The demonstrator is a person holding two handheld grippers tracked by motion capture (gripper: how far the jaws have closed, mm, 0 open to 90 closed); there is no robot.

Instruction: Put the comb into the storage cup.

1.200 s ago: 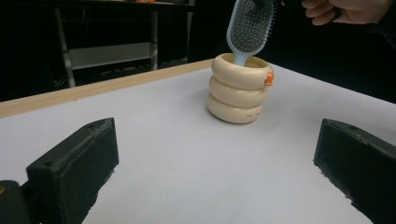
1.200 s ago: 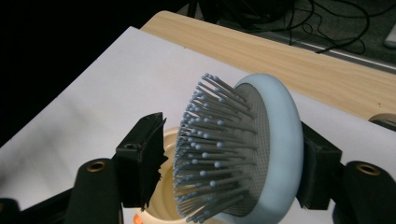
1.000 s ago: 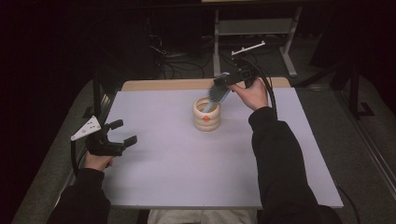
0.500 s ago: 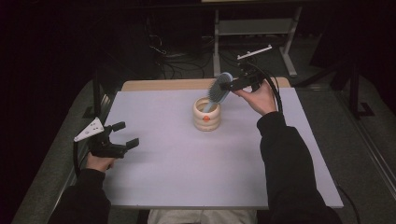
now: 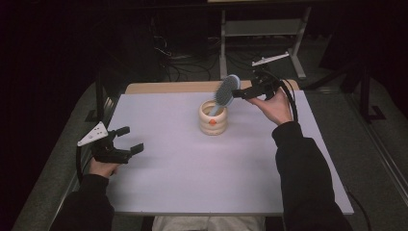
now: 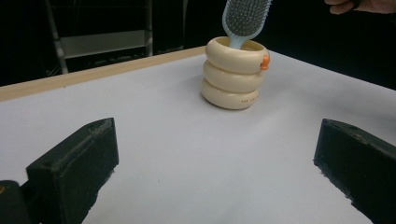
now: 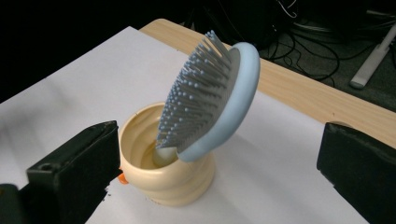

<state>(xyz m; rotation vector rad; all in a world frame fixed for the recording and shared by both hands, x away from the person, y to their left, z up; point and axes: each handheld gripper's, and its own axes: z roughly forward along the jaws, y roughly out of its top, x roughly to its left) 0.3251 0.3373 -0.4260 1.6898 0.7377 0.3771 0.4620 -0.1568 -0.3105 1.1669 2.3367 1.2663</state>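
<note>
A light-blue hairbrush (image 5: 225, 91) stands handle-down in a cream ringed holder (image 5: 213, 120) near the middle of the table's (image 5: 192, 183) far edge, its bristled head leaning out over the rim. The right gripper (image 5: 243, 93) hangs just beside the brush head, its jaws having just been opening and now wide apart with nothing pressed between them. The left gripper (image 5: 126, 139), near the table's left edge, also has its jaws spread and empty.

Pale-blue hairbrush (image 7: 219, 107) stands tilted, handle down in cream ringed cup (image 5: 213, 119); bristles grey.
</note>
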